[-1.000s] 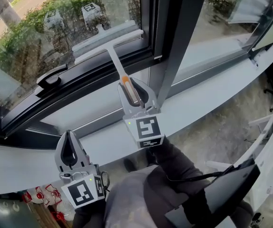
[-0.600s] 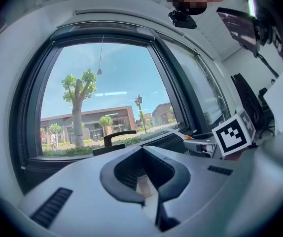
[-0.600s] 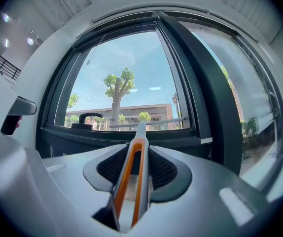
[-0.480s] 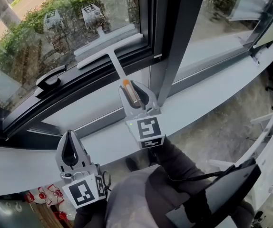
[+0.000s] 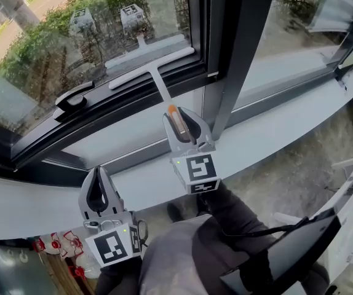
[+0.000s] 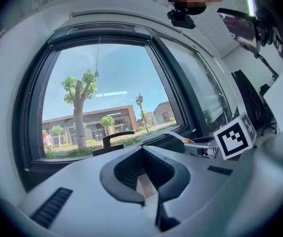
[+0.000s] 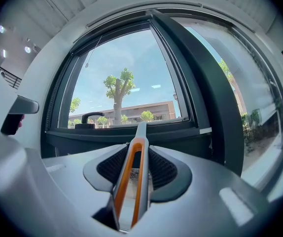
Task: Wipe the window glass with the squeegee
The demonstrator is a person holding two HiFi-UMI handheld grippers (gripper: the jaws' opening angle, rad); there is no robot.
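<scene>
A white T-shaped squeegee (image 5: 154, 64) lies with its blade across the lower part of the window glass (image 5: 59, 35), just above the dark bottom frame. Its grey and orange handle (image 7: 130, 177) runs back into my right gripper (image 5: 178, 118), which is shut on it. In the right gripper view the handle points straight at the pane (image 7: 122, 78). My left gripper (image 5: 96, 177) hangs lower left, below the sill, shut with nothing in it (image 6: 146, 191). From there I see the squeegee handle (image 6: 181, 138) to the right.
A black window handle (image 5: 73, 98) sits on the frame left of the blade. A thick dark mullion (image 5: 232, 54) rises right of the squeegee, with a second pane beyond. The white sill (image 5: 287, 125) runs below. A person's dark sleeves and a black tablet (image 5: 287, 257) are at the bottom.
The squeegee blade has slid a little lower on the glass, closer to the bottom frame, with the right gripper following. The left gripper has barely moved.
</scene>
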